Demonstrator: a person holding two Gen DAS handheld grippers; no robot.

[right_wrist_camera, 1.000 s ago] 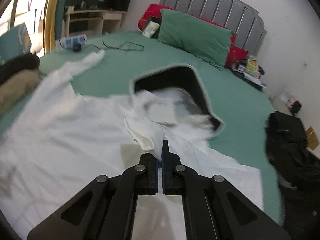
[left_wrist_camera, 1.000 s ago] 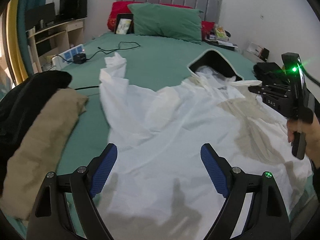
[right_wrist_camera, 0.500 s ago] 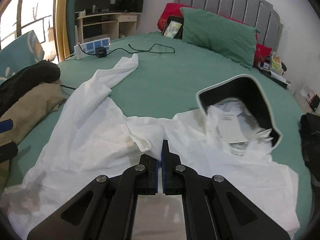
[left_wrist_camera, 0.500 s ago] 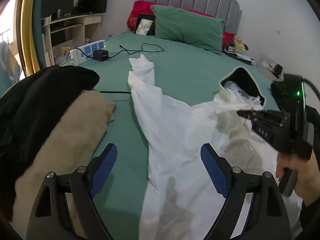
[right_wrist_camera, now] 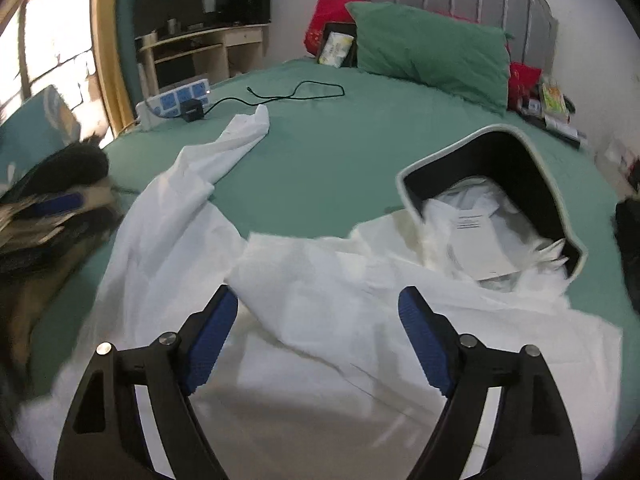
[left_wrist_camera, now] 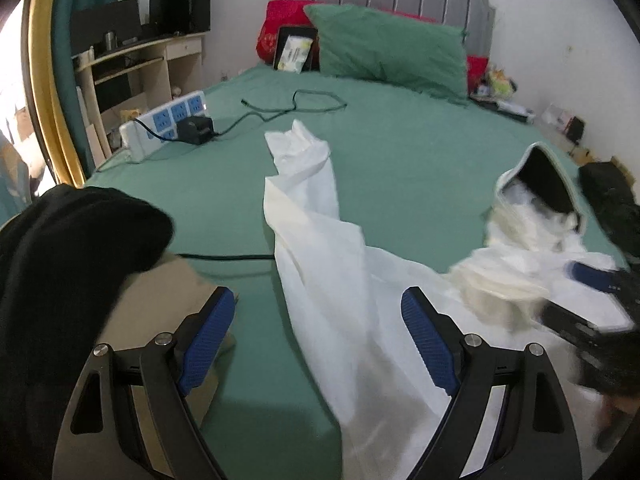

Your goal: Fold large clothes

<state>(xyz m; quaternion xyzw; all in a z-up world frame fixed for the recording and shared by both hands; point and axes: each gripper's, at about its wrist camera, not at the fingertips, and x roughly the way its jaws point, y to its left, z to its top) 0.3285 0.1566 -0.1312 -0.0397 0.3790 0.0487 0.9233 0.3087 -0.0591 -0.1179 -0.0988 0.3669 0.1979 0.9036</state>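
A large white hooded garment [right_wrist_camera: 320, 288] lies spread on the green bed [right_wrist_camera: 340, 152]. Its black-lined hood [right_wrist_camera: 516, 184] points toward the headboard and one long sleeve [right_wrist_camera: 224, 144] stretches to the far left. A fold of the other sleeve lies across the chest. My right gripper [right_wrist_camera: 318, 332] is open and empty just above the chest. In the left wrist view the long sleeve [left_wrist_camera: 308, 200] runs up the middle, and my left gripper [left_wrist_camera: 318, 340] is open and empty over its left edge. The right gripper shows blurred at that view's right edge [left_wrist_camera: 592, 292].
Folded black [left_wrist_camera: 68, 248] and tan [left_wrist_camera: 160, 312] clothes are stacked at the bed's left edge. A power strip [left_wrist_camera: 164, 124], charger and black cable [left_wrist_camera: 296, 104] lie on the far left of the bed. A green pillow [left_wrist_camera: 388, 52] leans on the headboard. A black bag [left_wrist_camera: 612, 200] sits at the right.
My right gripper has opened and let go of the white sleeve fold, which now lies on the chest. My left gripper has swung left toward the long sleeve and clothes stack.
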